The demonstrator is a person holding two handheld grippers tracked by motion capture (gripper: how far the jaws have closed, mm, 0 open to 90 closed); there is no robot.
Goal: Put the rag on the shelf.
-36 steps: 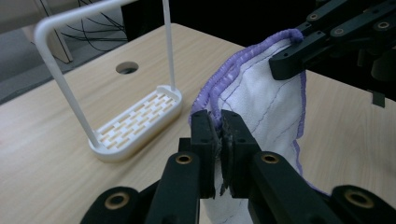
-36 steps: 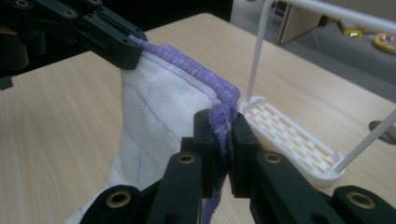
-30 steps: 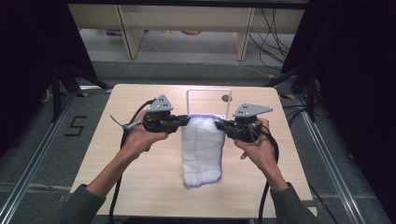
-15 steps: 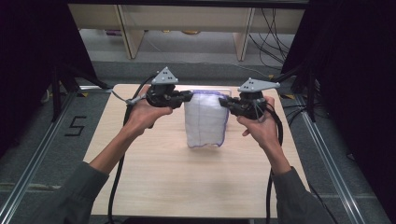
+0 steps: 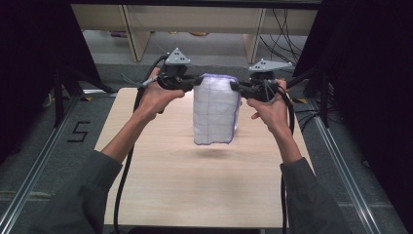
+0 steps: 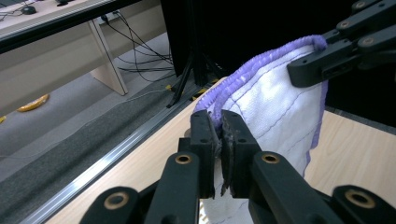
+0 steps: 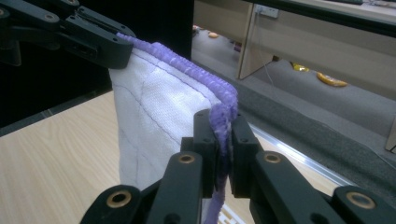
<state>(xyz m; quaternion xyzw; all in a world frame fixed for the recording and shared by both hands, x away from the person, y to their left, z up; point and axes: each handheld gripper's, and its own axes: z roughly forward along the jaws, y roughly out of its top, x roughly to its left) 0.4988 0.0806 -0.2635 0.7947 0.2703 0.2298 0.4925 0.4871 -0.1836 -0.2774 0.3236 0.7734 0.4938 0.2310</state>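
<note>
High view is showing the white quilted cloth with purple edging [image 5: 215,109] hanging long-axis downward above the pale wooden worktop [image 5: 195,185], its top corners pinched by the left claw [image 5: 191,83] and right claw [image 5: 235,87], one at each side, level.

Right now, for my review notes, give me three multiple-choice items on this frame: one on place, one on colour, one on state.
1. Where is the cloth?
A. flat on the table
B. hanging above the table
C. on the floor

2. What colour is the cloth's edging?
A. purple
B. red
C. green

3. How do the tools stand on the cloth?
A. both open, apart from it
B. left tool alone clamped
C. left tool and right tool each clamped on a top corner

Answers:
1 B: its lower edge hangs free, shadow on the wood below.
2 A: purple stitching rims the white cloth.
3 C: each gripper view has the hem pinched between its own jaws.
</note>
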